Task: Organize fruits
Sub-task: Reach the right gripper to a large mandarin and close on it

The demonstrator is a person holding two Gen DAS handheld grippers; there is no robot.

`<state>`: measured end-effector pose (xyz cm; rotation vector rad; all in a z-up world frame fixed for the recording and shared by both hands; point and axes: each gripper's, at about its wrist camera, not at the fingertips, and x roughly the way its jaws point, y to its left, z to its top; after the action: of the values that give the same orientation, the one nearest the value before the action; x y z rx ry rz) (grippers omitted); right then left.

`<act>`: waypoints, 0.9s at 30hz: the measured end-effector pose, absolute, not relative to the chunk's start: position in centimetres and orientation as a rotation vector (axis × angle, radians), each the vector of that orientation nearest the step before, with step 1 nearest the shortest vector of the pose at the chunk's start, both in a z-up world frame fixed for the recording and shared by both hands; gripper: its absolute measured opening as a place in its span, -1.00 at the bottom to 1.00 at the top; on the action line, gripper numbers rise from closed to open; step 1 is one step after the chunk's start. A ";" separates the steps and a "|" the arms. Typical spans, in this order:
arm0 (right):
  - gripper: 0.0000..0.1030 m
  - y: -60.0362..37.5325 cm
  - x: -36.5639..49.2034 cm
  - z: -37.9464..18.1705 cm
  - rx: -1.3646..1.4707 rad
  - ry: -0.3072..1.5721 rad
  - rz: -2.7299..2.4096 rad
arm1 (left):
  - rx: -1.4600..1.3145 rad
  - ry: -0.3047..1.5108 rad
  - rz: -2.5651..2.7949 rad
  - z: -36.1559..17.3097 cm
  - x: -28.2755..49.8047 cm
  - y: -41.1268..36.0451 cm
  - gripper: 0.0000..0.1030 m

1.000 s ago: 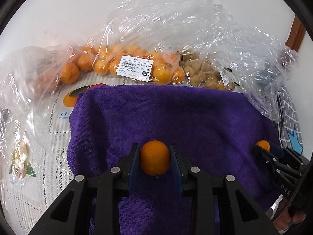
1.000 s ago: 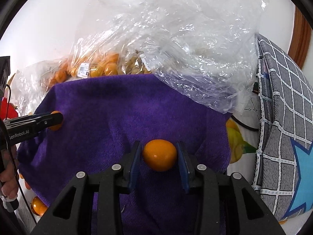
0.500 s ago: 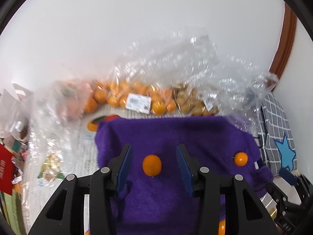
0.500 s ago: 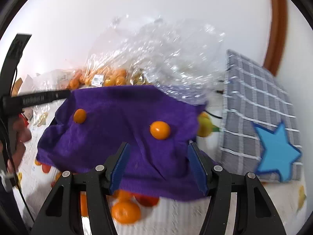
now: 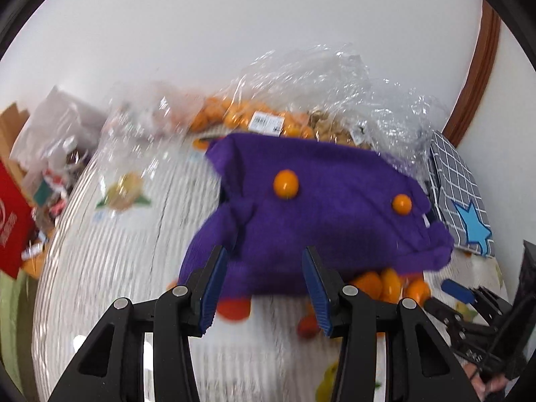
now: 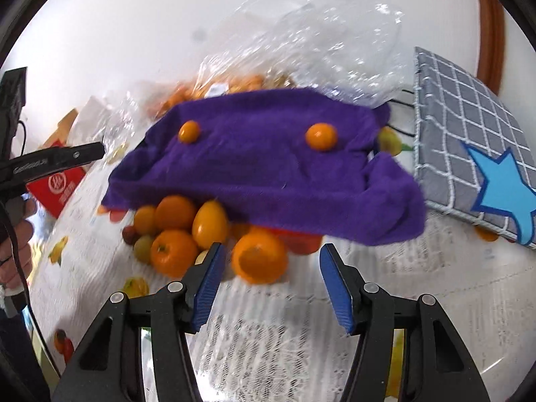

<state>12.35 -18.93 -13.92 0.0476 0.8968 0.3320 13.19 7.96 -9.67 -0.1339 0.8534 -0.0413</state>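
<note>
A purple towel [image 5: 321, 201] [image 6: 268, 164] lies draped over a heap of fruit. Two small orange fruits rest on top of it, a left one [image 5: 285, 183] [image 6: 189, 131] and a right one [image 5: 401, 203] [image 6: 321, 136]. Oranges and a yellow fruit [image 6: 210, 224] show under the towel's front edge [image 5: 385, 283]. My left gripper [image 5: 264, 284] is open and empty, pulled back in front of the towel. My right gripper [image 6: 269, 283] is open and empty, just in front of a large orange [image 6: 259, 258].
Clear plastic bags of small oranges [image 5: 261, 117] and brown fruit lie behind the towel against the white wall. A grey checked cushion with a blue star [image 6: 475, 154] stands at the right. A red box [image 5: 13, 221] and clutter sit at the left. A printed white tablecloth [image 6: 301, 335] covers the table.
Both grippers have opened, let go of their small orange fruits onto the towel, and drawn back and up. The fruit under the towel has come into view.
</note>
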 end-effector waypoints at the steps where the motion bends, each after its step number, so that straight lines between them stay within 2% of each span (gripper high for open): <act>1: 0.15 -18.6 12.2 -14.2 0.040 0.901 0.342 | -0.143 0.854 -0.037 -9.9 12.4 8.2 -0.14; 4: 0.15 -18.0 12.8 -15.4 0.031 0.927 0.356 | -0.149 0.840 -0.052 -10.6 10.8 8.2 -0.14; 6: 0.03 -17.7 13.3 -16.2 0.027 0.935 0.346 | -0.151 0.835 -0.062 -11.1 10.0 8.0 -0.14; 8: -0.21 -17.5 13.5 -16.5 0.006 0.926 0.335 | -0.172 0.841 -0.085 -11.9 9.5 7.8 -0.14; 9: -0.23 -17.5 13.3 -16.4 0.010 0.919 0.350 | -0.182 0.846 -0.095 -12.2 9.4 7.7 -0.14; 17: -0.23 -19.9 11.2 -15.7 0.012 0.856 0.304 | -0.197 0.871 -0.138 -14.7 9.6 5.8 -0.14; 27: -0.23 -20.7 10.4 -15.8 0.045 0.828 0.312 | -0.022 0.876 -0.128 -17.1 10.4 2.8 -0.14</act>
<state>10.37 -20.74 -15.79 0.0454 0.8279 0.3123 10.45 2.80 -17.08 -0.0217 0.8757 -0.1283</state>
